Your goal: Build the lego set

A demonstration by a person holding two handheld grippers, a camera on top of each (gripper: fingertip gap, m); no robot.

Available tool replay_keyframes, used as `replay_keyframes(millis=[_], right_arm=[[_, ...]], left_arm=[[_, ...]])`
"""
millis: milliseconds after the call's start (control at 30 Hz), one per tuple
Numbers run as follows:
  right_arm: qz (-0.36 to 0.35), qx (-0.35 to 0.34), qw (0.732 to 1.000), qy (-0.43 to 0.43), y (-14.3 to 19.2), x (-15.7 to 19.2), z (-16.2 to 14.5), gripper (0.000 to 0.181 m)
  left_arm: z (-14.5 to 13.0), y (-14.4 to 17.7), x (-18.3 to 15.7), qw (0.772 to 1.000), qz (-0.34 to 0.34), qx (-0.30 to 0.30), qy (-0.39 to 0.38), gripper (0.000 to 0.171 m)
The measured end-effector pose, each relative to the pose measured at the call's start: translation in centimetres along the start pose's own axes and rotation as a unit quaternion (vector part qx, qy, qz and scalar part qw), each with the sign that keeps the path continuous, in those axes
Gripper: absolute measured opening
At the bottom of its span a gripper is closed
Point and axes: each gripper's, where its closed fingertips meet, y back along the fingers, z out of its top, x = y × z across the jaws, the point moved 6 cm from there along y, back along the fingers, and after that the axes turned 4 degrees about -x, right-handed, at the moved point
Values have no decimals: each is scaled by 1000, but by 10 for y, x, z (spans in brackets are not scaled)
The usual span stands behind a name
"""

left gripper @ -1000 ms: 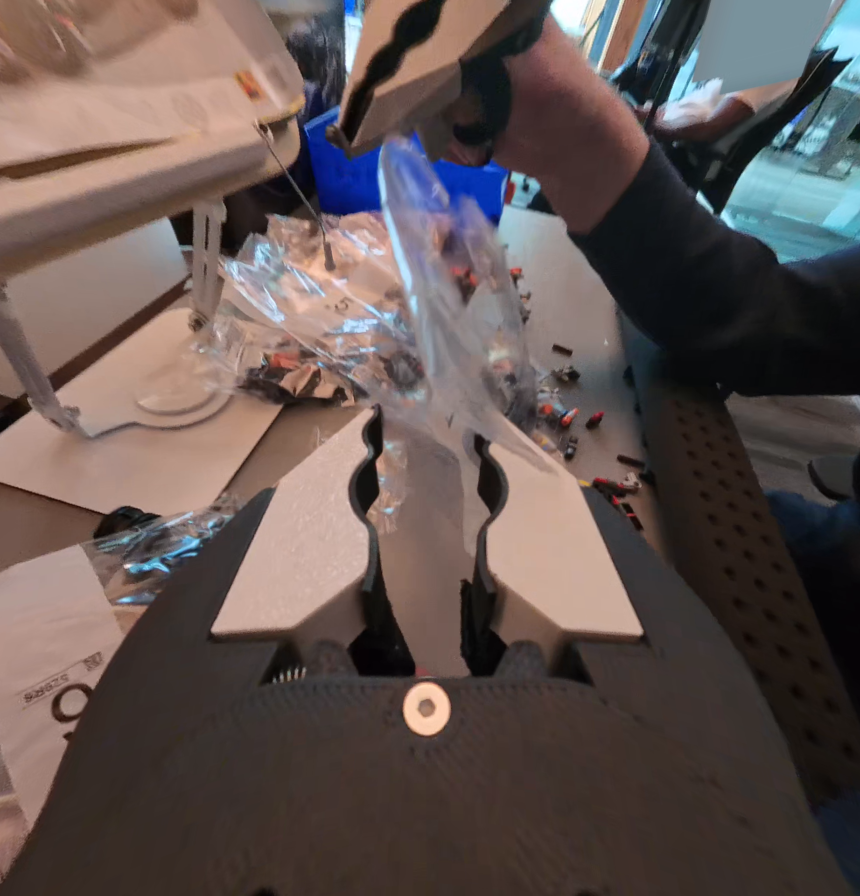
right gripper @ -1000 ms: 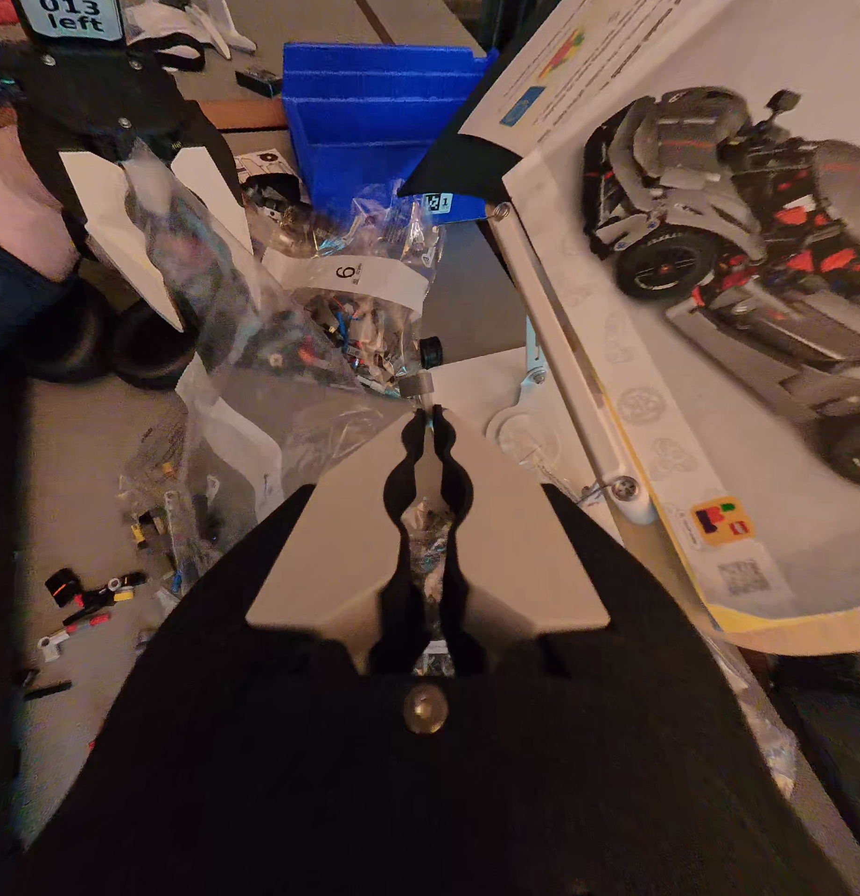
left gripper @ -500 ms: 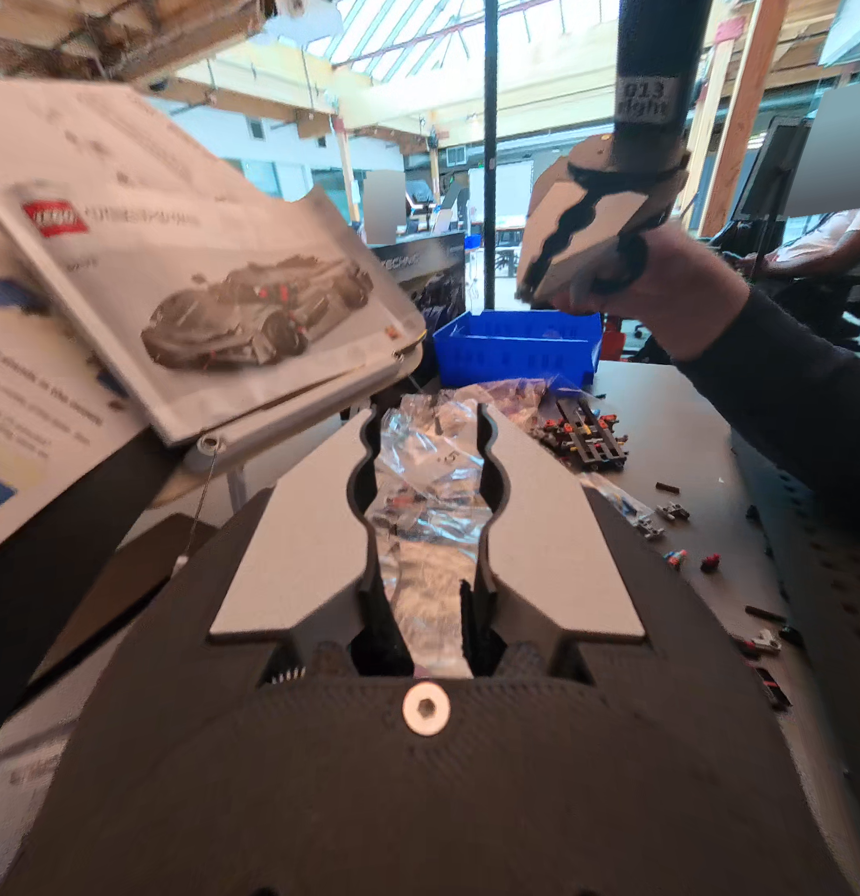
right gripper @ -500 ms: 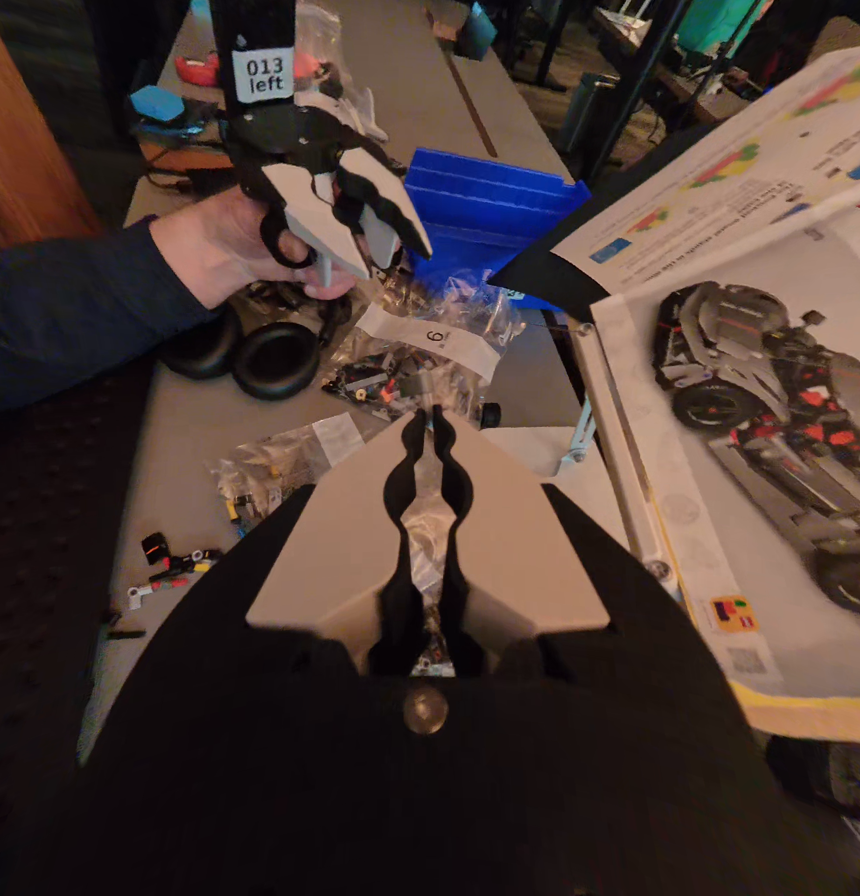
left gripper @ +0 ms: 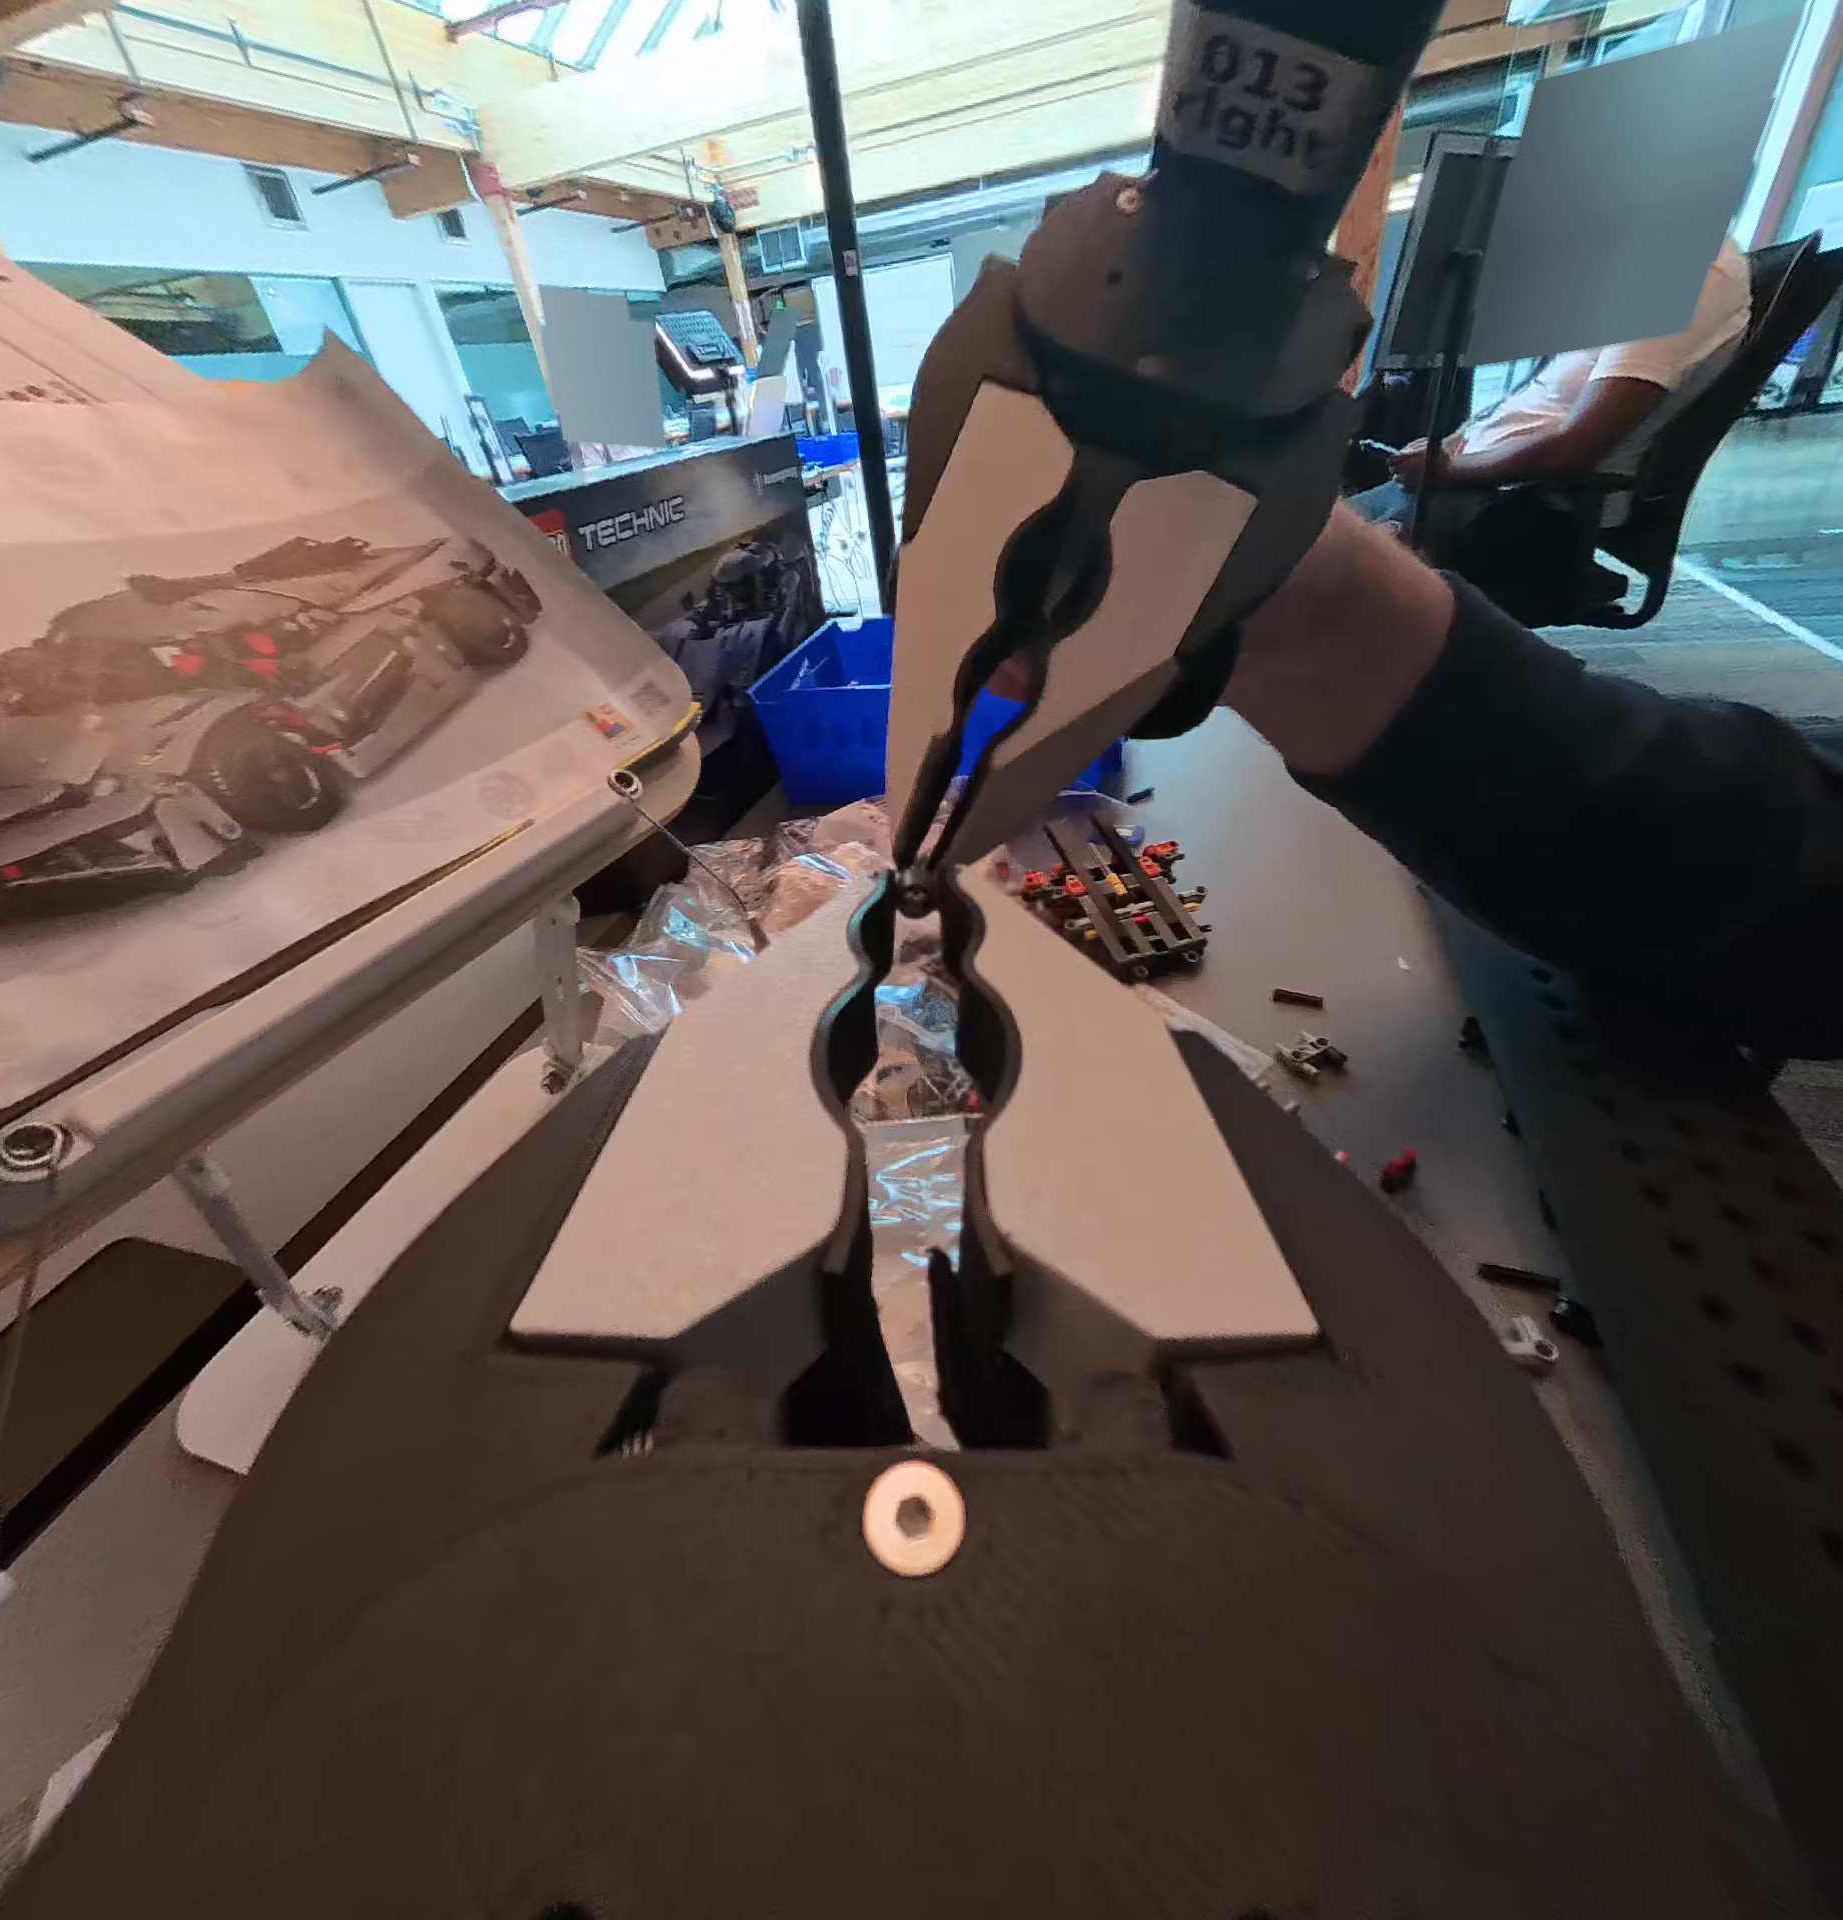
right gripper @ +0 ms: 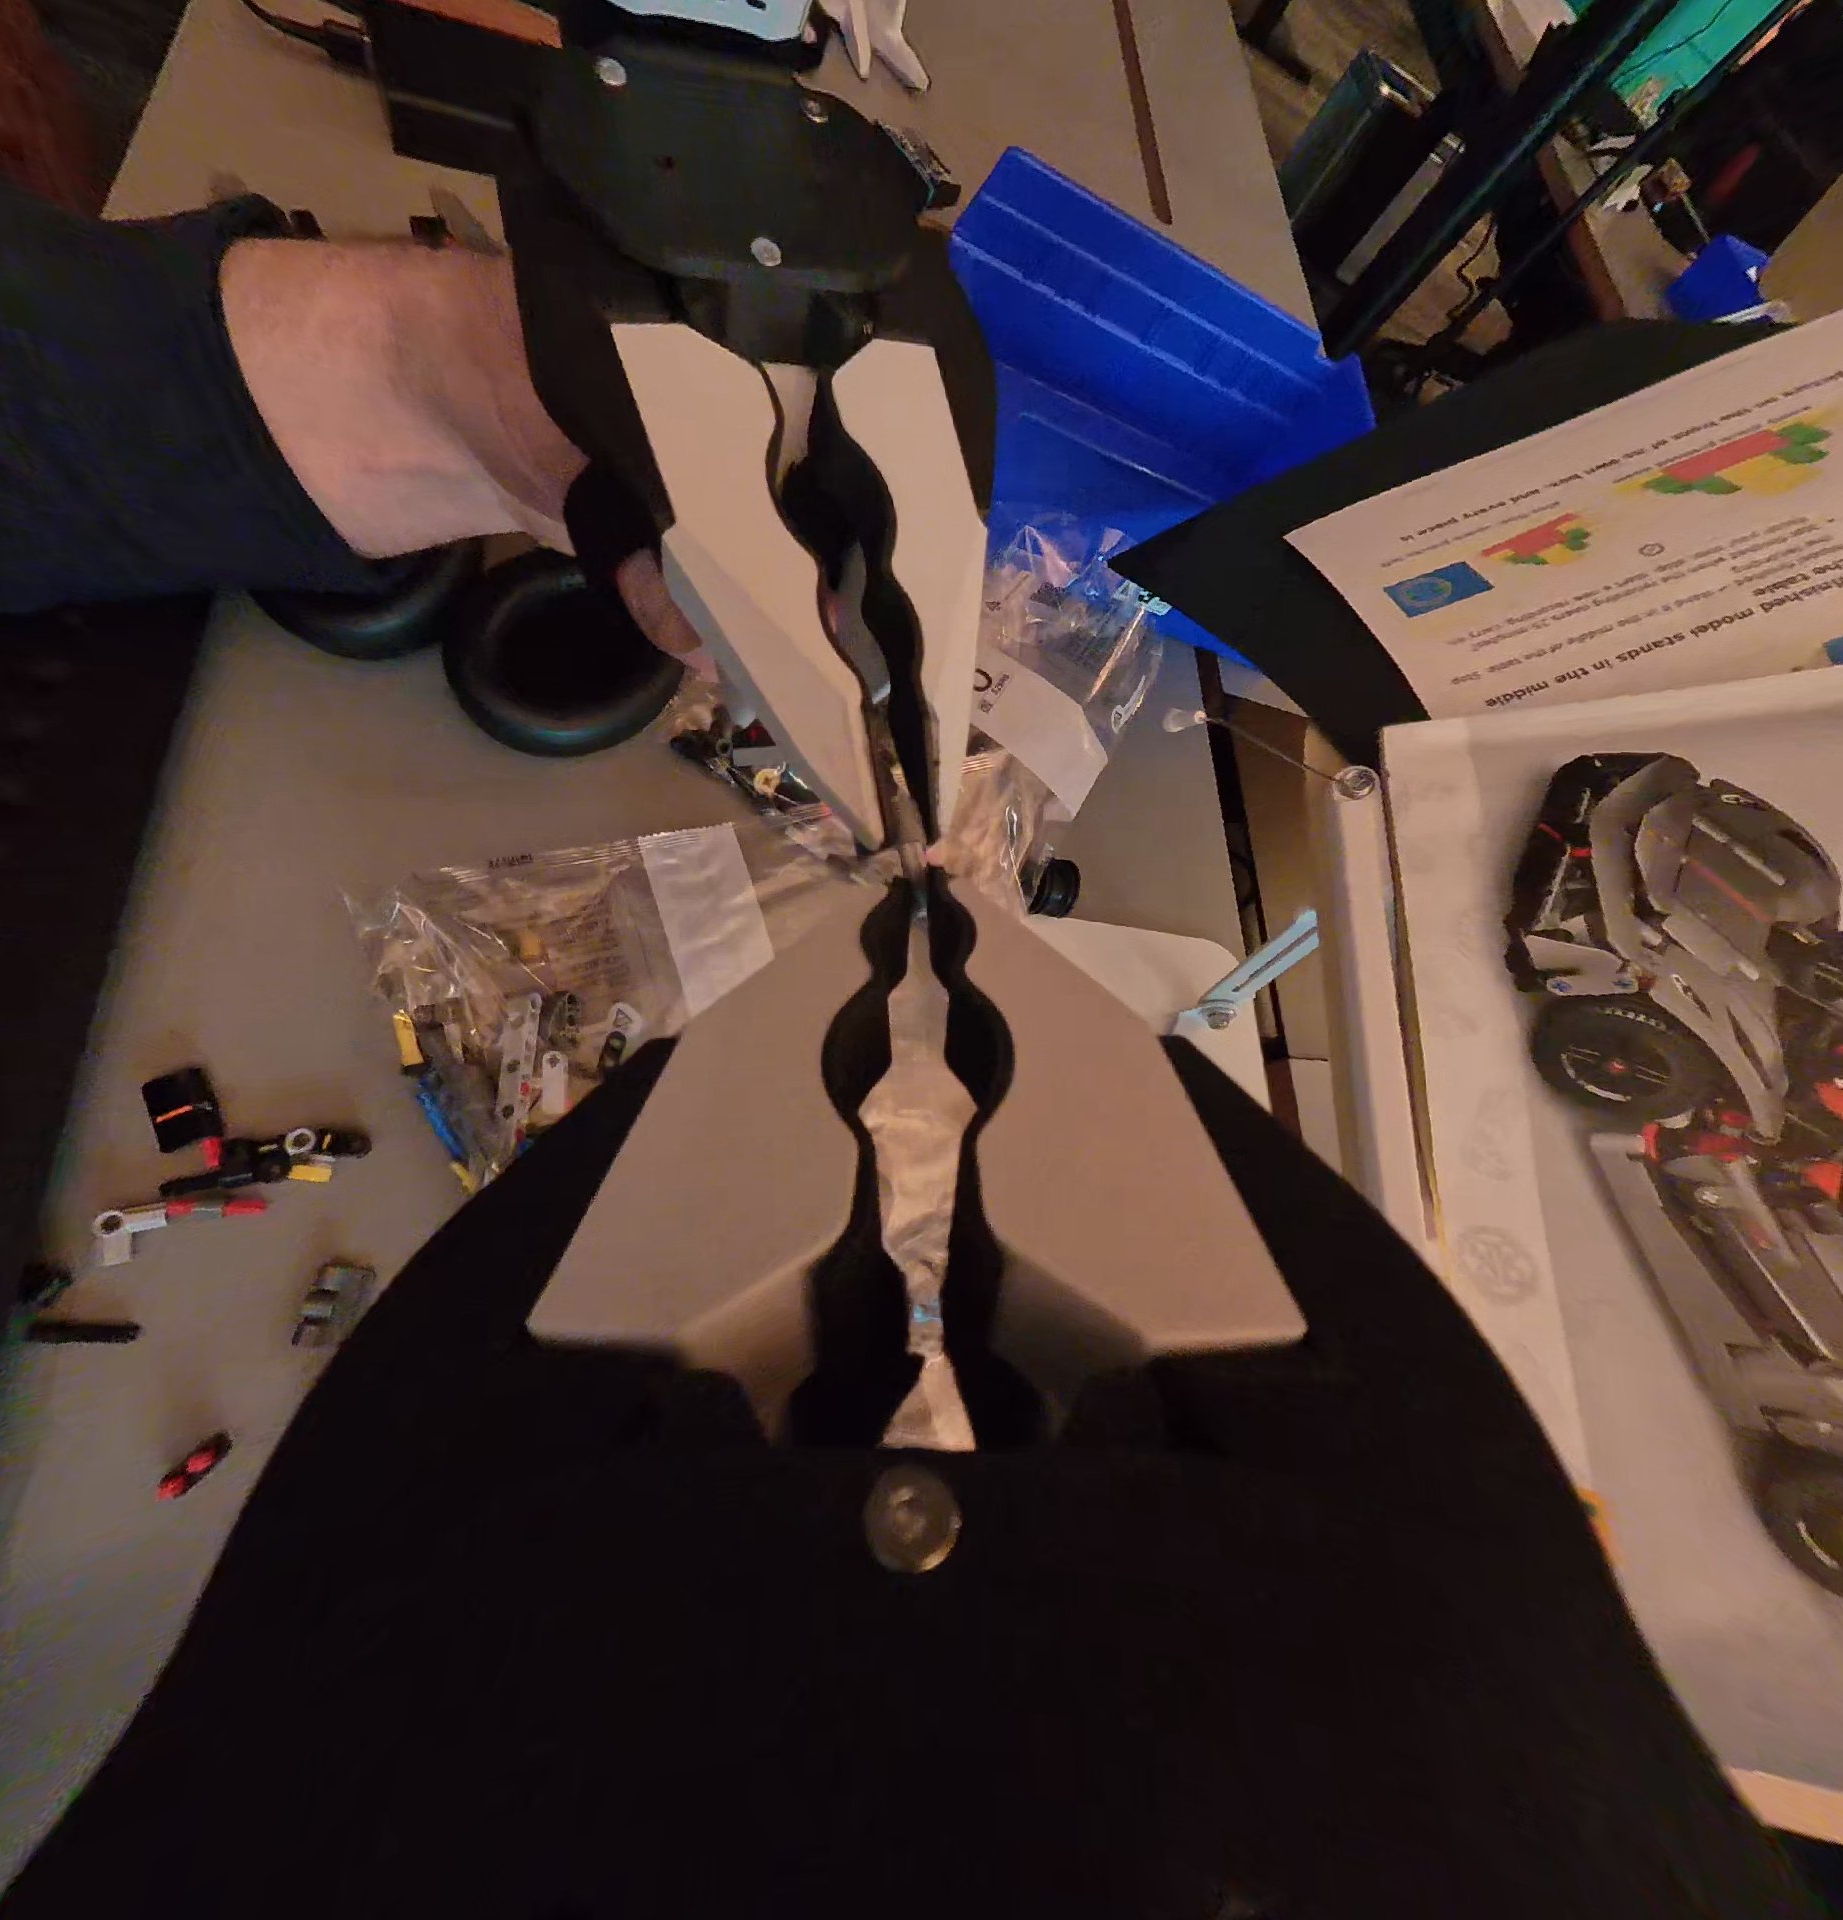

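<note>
The two tools have come together, tip to tip. Half a second ago the right tool (left gripper: 922,847) hung high and away; now it points down onto the nose of the left tool (left gripper: 915,896), the two tips pinching one small dark piece (left gripper: 913,894) between them. Both have narrowed to a slim gap at the tips. The clear bag (right gripper: 584,935) of pieces lies on the table (right gripper: 252,831) just left of the right tool, loose pieces (right gripper: 242,1153) farther left. The instruction booklet (right gripper: 1623,1039) stands to its right, the blue bin (right gripper: 1104,343) beyond the tips.

Daylit left, dim right (fisheye edges)
</note>
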Motion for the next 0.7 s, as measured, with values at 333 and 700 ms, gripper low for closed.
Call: replay_keyframes(millis=[333, 700], right_arm=[[-15, 22, 999, 35, -7, 4, -1, 0], [-31, 36, 997, 63, -16, 4, -7, 1]], left_arm=[[-6, -1, 3, 999, -13, 6, 46, 5], [-15, -2, 13, 993, -30, -14, 114, 5]])
